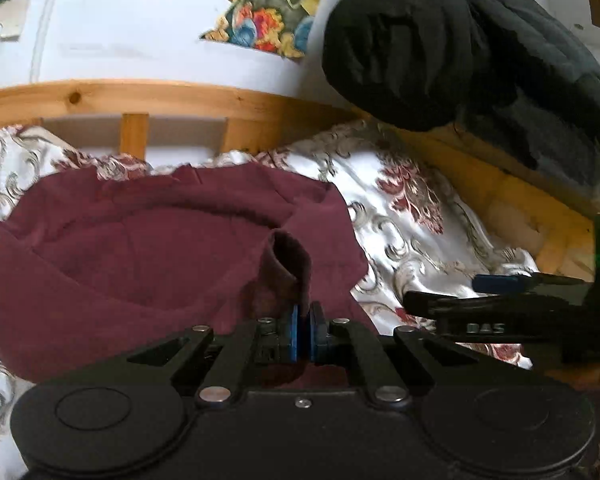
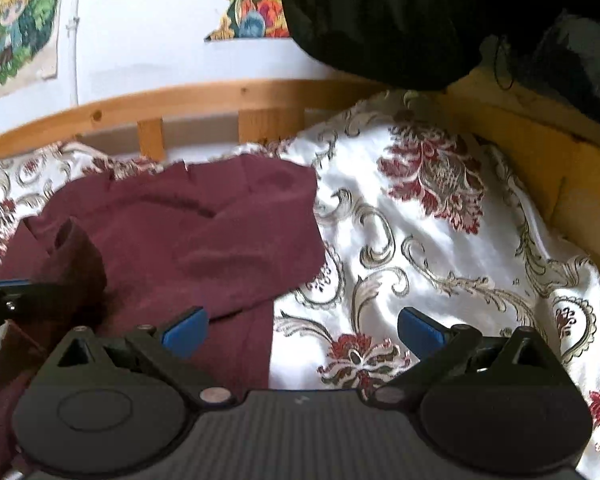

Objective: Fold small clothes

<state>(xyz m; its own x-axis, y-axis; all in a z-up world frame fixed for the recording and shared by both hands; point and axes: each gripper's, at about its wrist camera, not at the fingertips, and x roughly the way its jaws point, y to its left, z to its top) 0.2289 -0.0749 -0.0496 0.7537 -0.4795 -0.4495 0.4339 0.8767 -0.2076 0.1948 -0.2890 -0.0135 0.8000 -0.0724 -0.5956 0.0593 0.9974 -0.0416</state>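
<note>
A: What's hard to read?
B: The black bundle [image 1: 404, 52] ahead of both tongs hides the wooden bed frame [image 1: 148, 96] corner; the pictures on the white wall [image 2: 148, 32] are cropped.
A: And the garment?
B: The maroon garment [image 1: 112, 252] lies on the floral bedspread [image 2: 440, 248]; the left tongs [image 1: 304, 334] pinch its fold, the right tongs [image 2: 302, 330] are spread beside it

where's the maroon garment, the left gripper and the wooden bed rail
maroon garment [image 1: 112, 264]: left wrist view, on its flat middle.
left gripper [image 1: 305, 330]: left wrist view, midway between its blue-padded fingers, shut on a fold of the garment.
wooden bed rail [image 2: 204, 98]: right wrist view, on the top bar.
</note>
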